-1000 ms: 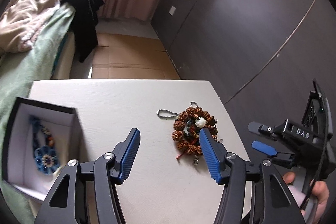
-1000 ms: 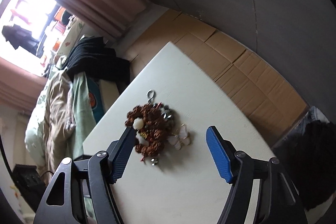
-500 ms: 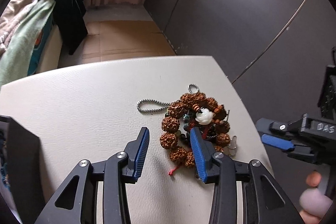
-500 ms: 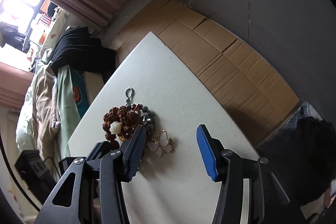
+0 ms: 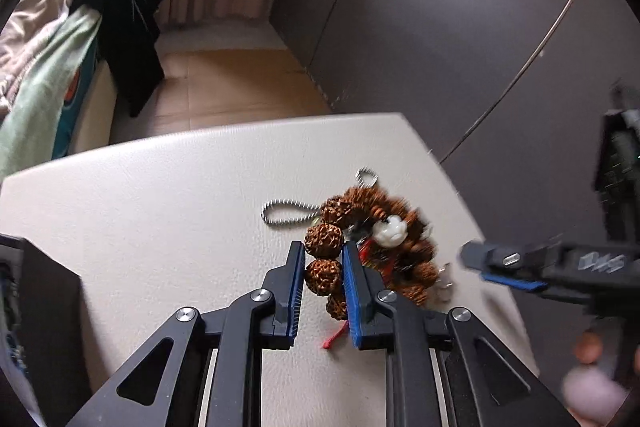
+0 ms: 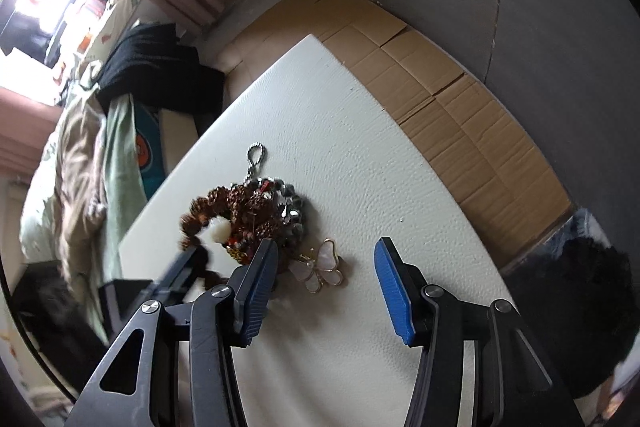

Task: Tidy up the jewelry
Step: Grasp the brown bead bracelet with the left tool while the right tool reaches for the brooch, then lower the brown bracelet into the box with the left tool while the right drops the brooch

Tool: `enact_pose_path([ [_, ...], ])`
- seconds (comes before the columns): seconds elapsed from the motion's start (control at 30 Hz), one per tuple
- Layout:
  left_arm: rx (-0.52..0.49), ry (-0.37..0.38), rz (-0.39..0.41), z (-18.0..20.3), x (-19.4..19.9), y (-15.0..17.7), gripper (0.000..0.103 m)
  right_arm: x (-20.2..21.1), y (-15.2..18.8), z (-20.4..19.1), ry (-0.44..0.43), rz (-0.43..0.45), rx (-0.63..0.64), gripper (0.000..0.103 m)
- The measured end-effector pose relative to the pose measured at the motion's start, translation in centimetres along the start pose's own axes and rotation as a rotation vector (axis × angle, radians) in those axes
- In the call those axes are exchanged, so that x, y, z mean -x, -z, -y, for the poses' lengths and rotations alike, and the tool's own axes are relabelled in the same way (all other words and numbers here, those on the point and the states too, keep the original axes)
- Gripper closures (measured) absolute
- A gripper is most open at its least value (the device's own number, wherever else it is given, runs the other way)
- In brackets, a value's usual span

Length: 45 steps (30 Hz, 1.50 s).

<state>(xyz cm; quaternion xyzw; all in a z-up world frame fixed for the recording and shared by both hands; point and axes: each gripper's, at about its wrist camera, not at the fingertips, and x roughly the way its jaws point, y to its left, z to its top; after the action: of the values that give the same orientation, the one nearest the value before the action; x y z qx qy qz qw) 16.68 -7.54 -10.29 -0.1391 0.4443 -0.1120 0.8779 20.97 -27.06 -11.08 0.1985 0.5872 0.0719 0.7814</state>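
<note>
left tongs (image 5: 320, 259) pinching bead bracelet (image 5: 324, 275) (white table (image 5: 160, 227))

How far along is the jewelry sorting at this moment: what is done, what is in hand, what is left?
Done: nothing clearly shows as put away; the dark box sits at the frame edge, contents unreadable. In hand: the left gripper has just been closing, its pads now on the brown bead bracelet. Left: that bracelet, the ball chain, the dark faceted beads and the butterfly charm, which lies between the open right gripper fingers, all on the table.
</note>
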Motion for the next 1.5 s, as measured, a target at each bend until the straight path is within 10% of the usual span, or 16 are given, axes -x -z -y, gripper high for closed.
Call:
enact_pose_path([
  [0.9,0.187,0.054,0.195,-6.7,10.2,-1.6,0.084,-2.9,2.9,-6.6,0.327,0.018,0.457,0.060],
  [1.5,0.238,0.029,0.336,-8.6,17.6,-0.5,0.084,2.7,3.5,-7.0,-0.185,0.079,0.332,0.060],
])
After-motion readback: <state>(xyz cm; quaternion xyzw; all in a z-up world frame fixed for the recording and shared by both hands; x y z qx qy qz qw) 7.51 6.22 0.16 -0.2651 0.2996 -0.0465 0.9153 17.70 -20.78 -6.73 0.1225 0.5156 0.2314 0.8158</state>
